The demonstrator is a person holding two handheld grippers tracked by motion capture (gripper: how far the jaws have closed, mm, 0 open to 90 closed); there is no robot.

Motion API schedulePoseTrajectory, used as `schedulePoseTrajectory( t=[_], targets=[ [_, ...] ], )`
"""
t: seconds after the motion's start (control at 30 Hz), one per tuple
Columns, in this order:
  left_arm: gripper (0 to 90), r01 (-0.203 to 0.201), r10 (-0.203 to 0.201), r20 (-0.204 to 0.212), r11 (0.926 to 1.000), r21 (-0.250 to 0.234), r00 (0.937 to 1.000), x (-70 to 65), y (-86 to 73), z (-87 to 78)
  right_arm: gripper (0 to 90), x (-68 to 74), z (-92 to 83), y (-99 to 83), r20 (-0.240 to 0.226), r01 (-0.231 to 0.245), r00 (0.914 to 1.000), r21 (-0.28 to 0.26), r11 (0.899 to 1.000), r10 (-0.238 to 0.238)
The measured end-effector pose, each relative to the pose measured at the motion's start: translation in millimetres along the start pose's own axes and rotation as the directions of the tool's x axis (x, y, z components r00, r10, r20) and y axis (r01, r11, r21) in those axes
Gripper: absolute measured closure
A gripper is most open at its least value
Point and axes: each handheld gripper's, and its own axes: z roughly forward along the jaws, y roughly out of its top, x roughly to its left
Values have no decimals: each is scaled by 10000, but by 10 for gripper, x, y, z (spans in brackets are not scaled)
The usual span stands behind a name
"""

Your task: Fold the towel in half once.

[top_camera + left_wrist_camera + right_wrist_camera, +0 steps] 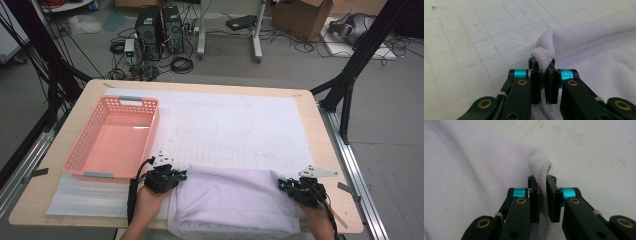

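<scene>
Jaws of both grippers clamped on the towel's [235,200] far corners.

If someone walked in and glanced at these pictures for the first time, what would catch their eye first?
Most likely the pale lilac towel spread at the near edge of the table, pinched at its two far corners: the left gripper and the right gripper are each clamped on a hemmed corner. Next would be the empty pink basket on the table's left side, beyond the left gripper.
</scene>
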Motion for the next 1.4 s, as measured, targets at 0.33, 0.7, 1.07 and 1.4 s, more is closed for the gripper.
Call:
schedulePoseTrajectory(
  t=[0.33, 0.7, 1.07, 1.4],
  targets=[
    [854, 737, -761, -407, 9955, -588, 9963, 174, 509, 149, 837, -232, 138, 348, 727, -293, 9967, -871, 9958, 357],
    [853, 1294, -1360, -571, 9859, -1066, 9891, 504, 1073, 514, 835, -590, 355, 920, 1178, -509, 9908, -1336, 9897, 669],
    [853, 1421, -1546, -821, 9798, -1407, 9846, 765, 1392, 694, 834, -834, 578, 1396, 1355, -623, 9872, -1603, 9851, 845],
    [579, 1318, -1414, -753, 9840, -1199, 9871, 790, 1402, 764, 590, -897, 847, 1458, 1717, -1046, 9771, -1249, 9866, 1253]
  ],
)
